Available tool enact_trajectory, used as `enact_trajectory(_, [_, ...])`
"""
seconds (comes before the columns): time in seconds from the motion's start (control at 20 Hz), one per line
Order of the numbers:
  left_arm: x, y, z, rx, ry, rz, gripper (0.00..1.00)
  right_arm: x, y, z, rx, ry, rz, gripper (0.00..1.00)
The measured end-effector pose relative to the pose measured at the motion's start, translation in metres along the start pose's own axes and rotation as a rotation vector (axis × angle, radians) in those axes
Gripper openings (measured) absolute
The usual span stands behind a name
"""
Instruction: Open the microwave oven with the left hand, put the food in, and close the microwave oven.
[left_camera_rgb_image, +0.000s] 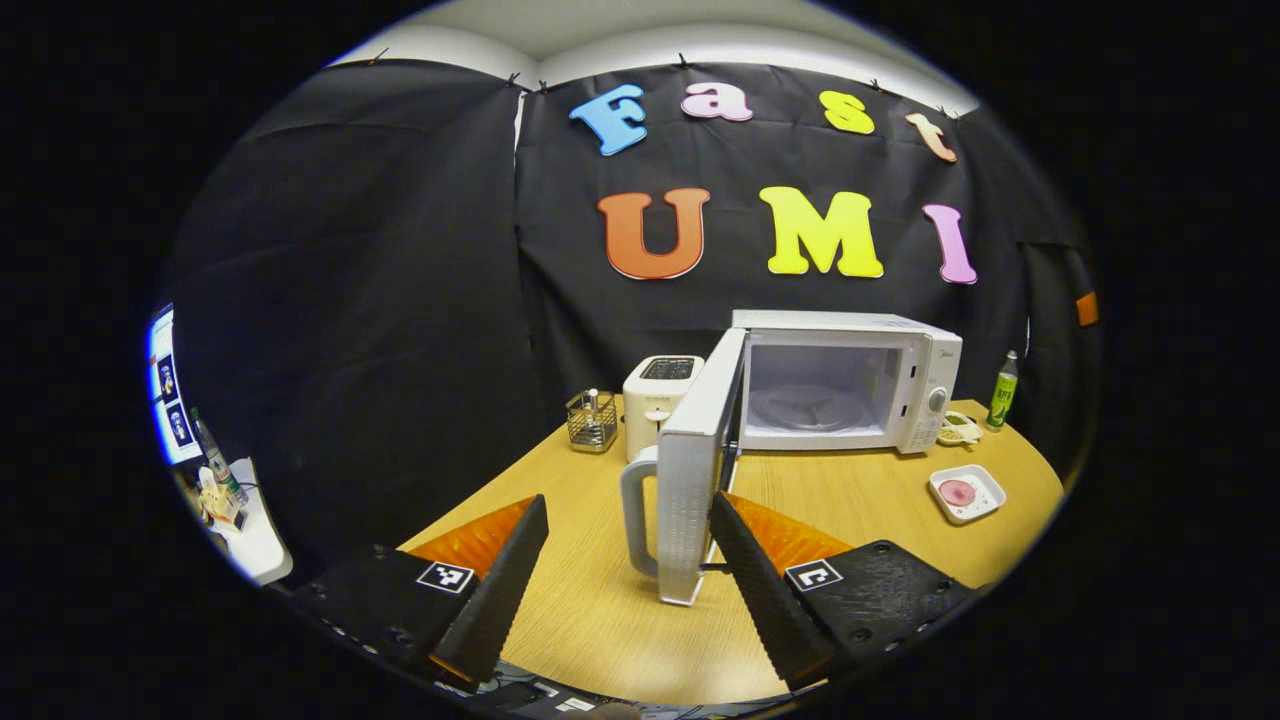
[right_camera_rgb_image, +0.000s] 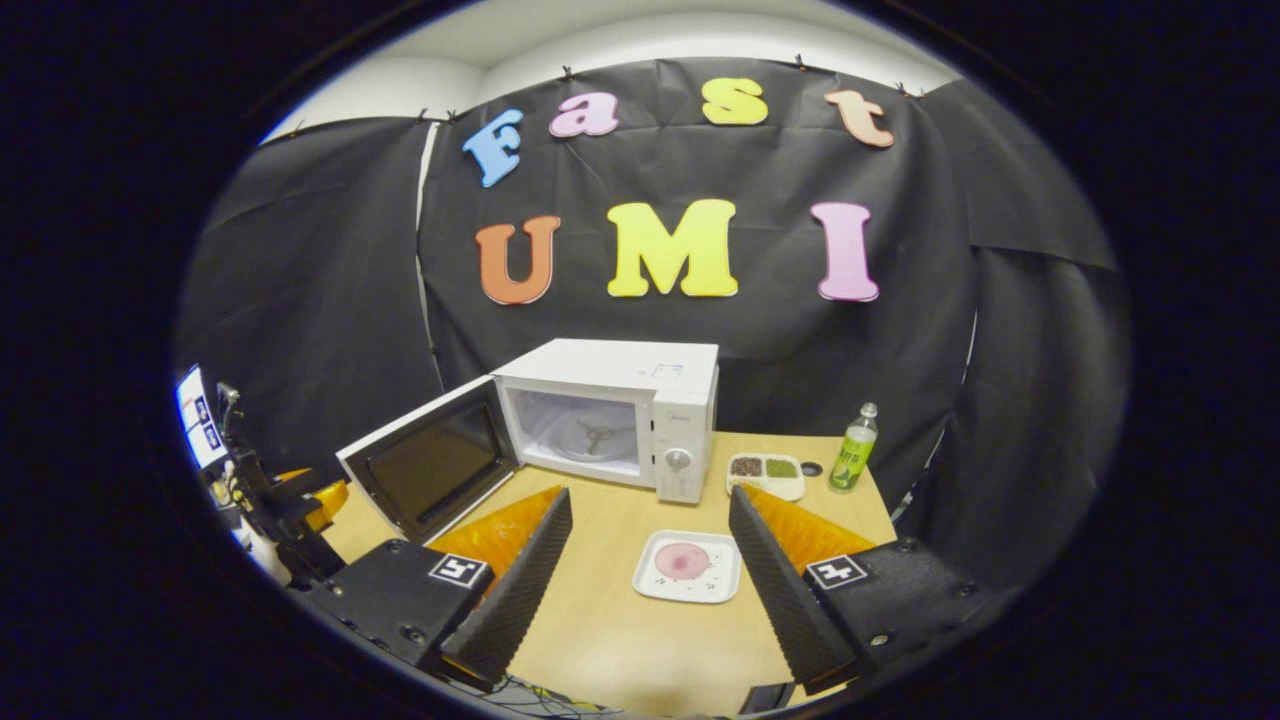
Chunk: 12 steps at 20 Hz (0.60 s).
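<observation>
the left gripper (left_camera_rgb_image: 628, 570) hangs low over the table with its fingers spread wide, nothing pressed between them. the right gripper (right_camera_rgb_image: 650, 575) is likewise held low and level, jaws wide apart and holding nothing. in the right gripper view, part of the left gripper shows far off at the left edge, too small to read its state.

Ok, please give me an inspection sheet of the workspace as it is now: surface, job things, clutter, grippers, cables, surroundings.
Surface: wooden table.
Job's things: microwave with door swung open, cavity without food; plate of food on the table in front.
Clutter: toaster, wire basket, divided tray, green bottle.
Grippers: left gripper open; right gripper open; both hold nothing.
Cables: some at the table's near edge.
Surroundings: black cloth wall.
</observation>
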<state>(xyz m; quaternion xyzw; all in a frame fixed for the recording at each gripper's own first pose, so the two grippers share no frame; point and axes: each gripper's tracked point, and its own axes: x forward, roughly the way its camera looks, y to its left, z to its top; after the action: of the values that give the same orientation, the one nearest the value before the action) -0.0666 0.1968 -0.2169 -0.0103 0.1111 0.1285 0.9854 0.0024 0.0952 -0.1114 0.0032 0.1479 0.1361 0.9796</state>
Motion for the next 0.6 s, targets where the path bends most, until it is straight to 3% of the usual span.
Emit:
enact_trajectory(0.15, [-0.011, -0.025, 0.017, -0.006, -0.026, -0.039, 0.97, 0.024, -0.023, -0.022, 0.006, 0.057, -0.03, 0.89])
enact_trajectory(0.2, [-0.014, -0.035, 0.024, -0.007, -0.038, -0.054, 0.97, 0.034, -0.03, -0.032, 0.019, 0.082, -0.036, 0.96])
enact_trajectory(0.3, [-0.019, -0.057, 0.036, 0.002, -0.052, -0.083, 0.97, 0.055, -0.047, -0.055, 0.038, 0.14, -0.044, 0.94])
enact_trajectory(0.4, [-0.025, -0.077, 0.05, 0.014, -0.071, -0.108, 0.97, 0.077, -0.062, -0.081, 0.046, 0.2, -0.042, 0.9])
enact_trajectory(0.45, [-0.028, -0.088, 0.057, 0.017, -0.082, -0.124, 0.97, 0.089, -0.069, -0.094, 0.048, 0.228, -0.042, 0.8])
enact_trajectory(0.5, [-0.03, -0.098, 0.063, 0.022, -0.089, -0.133, 0.96, 0.1, -0.077, -0.109, 0.049, 0.263, -0.043, 0.87])
enact_trajectory(0.6, [-0.032, -0.114, 0.074, 0.025, -0.099, -0.142, 0.96, 0.122, -0.086, -0.135, 0.082, 0.331, -0.021, 0.83])
